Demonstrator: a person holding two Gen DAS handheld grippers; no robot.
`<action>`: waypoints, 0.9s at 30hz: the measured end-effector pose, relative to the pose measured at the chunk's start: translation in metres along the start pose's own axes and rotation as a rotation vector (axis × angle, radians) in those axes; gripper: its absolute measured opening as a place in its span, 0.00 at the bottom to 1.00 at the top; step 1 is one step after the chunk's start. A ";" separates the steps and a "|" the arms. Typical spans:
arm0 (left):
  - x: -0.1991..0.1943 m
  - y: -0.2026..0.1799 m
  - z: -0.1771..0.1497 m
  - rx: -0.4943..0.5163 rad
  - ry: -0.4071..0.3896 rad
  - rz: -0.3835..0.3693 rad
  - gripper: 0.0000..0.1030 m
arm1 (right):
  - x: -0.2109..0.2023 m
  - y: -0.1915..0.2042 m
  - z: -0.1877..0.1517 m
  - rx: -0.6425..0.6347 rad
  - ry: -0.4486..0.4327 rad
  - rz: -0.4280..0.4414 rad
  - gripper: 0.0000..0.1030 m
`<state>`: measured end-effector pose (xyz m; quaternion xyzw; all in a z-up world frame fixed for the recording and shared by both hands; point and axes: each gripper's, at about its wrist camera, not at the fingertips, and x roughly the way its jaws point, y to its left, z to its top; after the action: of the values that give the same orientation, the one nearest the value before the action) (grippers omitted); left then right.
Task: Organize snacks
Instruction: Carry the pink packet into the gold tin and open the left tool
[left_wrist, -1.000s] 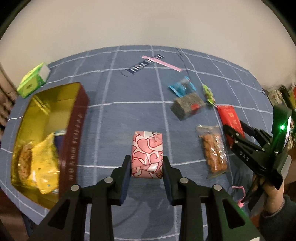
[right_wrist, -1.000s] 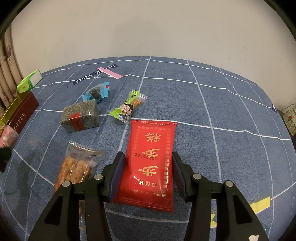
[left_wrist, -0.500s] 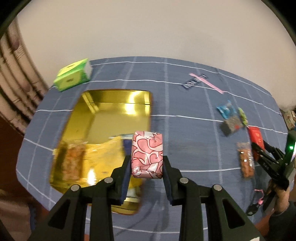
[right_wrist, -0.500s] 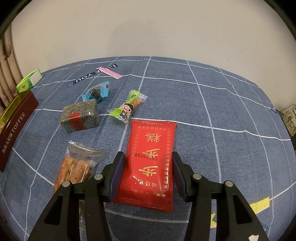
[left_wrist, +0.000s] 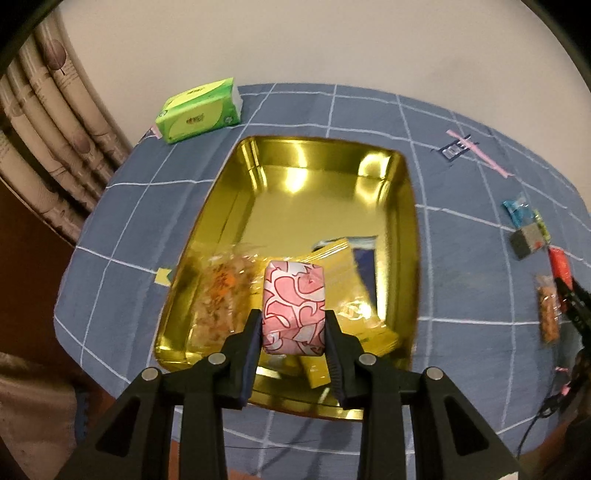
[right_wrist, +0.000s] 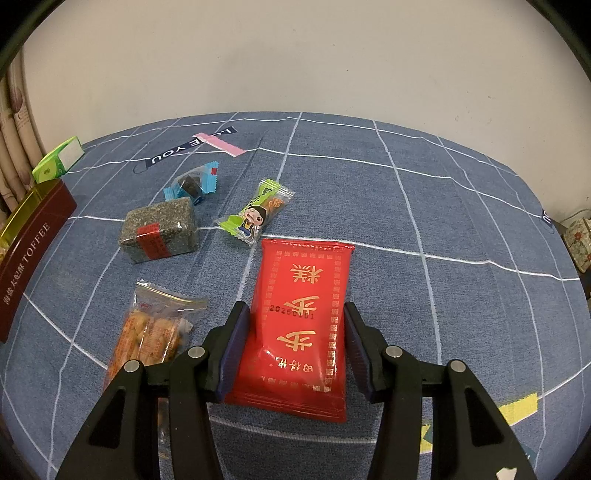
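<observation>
Left wrist view shows us the gold tin (left_wrist: 391, 192) already holding a clear bag of snacks (left_wrist: 218, 295) and a yellow packet (left_wrist: 347, 280); our left hand-held gripper (left_wrist: 294, 332) is clamped on a pink wrapped snack (left_wrist: 294, 306) above it. Still out on the table (right_wrist: 443, 206) we count a grey block (right_wrist: 159, 230), a blue candy (right_wrist: 192, 184), a green candy (right_wrist: 255, 214), an orange snack bag (right_wrist: 151, 332) and the red packet (right_wrist: 303, 325), which lies between the part-open jaws of our right hand-held gripper (right_wrist: 293, 350), apparently ungripped.
</observation>
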<state>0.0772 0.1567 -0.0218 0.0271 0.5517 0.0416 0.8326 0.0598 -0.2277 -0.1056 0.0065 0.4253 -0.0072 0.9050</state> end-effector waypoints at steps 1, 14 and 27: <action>0.003 -0.001 0.000 0.005 0.003 0.003 0.31 | 0.000 0.000 0.000 0.000 0.000 0.000 0.46; 0.020 0.005 -0.004 0.034 0.022 0.034 0.31 | 0.000 0.000 0.000 -0.001 -0.001 -0.001 0.46; 0.026 0.014 -0.009 0.012 0.023 0.031 0.32 | 0.000 0.000 -0.001 -0.002 -0.001 -0.001 0.46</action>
<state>0.0784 0.1731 -0.0477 0.0400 0.5608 0.0513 0.8254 0.0591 -0.2272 -0.1058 0.0055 0.4247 -0.0074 0.9053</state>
